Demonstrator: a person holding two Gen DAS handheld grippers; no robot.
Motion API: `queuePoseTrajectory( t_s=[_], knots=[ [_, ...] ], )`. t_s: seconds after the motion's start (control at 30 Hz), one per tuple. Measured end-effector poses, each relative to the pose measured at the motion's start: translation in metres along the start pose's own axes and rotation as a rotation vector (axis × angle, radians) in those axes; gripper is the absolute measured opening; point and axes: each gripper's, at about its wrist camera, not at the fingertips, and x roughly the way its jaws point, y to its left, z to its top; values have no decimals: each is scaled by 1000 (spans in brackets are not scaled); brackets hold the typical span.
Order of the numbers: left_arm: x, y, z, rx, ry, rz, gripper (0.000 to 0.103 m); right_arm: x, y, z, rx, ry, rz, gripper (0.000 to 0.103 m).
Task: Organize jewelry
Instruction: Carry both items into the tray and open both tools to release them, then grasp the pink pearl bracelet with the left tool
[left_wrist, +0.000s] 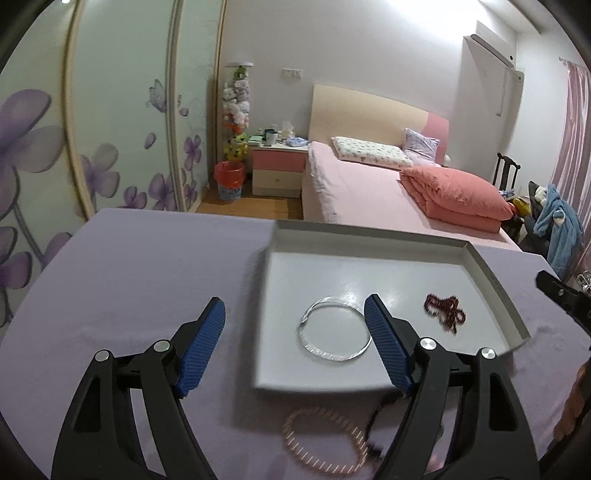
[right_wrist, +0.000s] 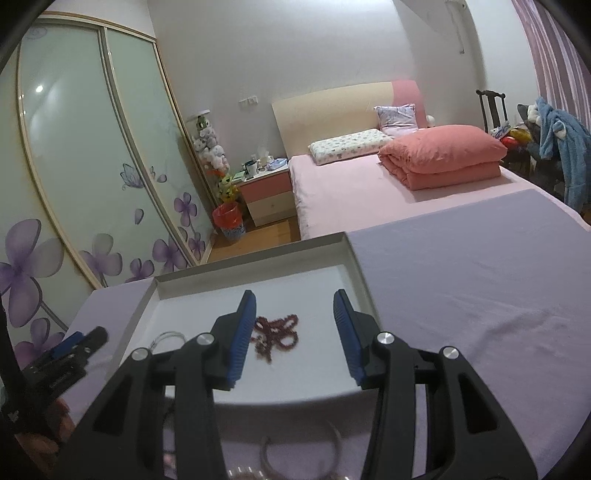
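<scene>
Two pieces of jewelry are already lying inside the white tray (left_wrist: 491, 284) as the sorting is passing what looks like its midpoint: a clear bangle (left_wrist: 334, 330) toward the tray's near edge and a dark red bead string (left_wrist: 445, 308) bunched beside it, nearer the tray's right wall. At least two more are waiting on the lilac-covered surface (left_wrist: 147, 266) just in front of the tray: a pale beaded bracelet (left_wrist: 325, 441) and a darker piece touching it, too blurred to name. The left tool (left_wrist: 295, 325) is hanging wide open and holding nothing, straddling the tray's near left corner; the right tool (right_wrist: 295, 314) is gaping empty over the red beads. Nothing is blocking either waiting piece, though each tool's own frame is partly hiding them
</scene>
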Motion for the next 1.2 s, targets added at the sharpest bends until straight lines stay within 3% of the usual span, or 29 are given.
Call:
queuePoseTrajectory(
  t_s=[0.2,0.37,0.57,0.83,0.97,1.07,1.2],
  knots=[
    [-29,23,-30,1,12,24,81,-25,-20,-17,-15,30,-48,44],
    [-39,33,-54,7,50,41,82,-25,-31,-47,-50,139,-88,43],
    [-45,31,-70,32,84,24,82,-19,-29,-89,-96,280,-54,34],
    [-42,23,-80,44,106,14,82,-13,-10,-107,-211,316,-81,23],
    [-38,21,-80,48,119,16,82,-6,-7,-104,-229,316,-95,23],
    [-34,19,-80,48,135,14,81,-4,-5,-104,-244,316,-105,14],
    [-25,15,-78,49,160,8,74,-4,-6,-104,-237,317,-100,14]
  ],
)
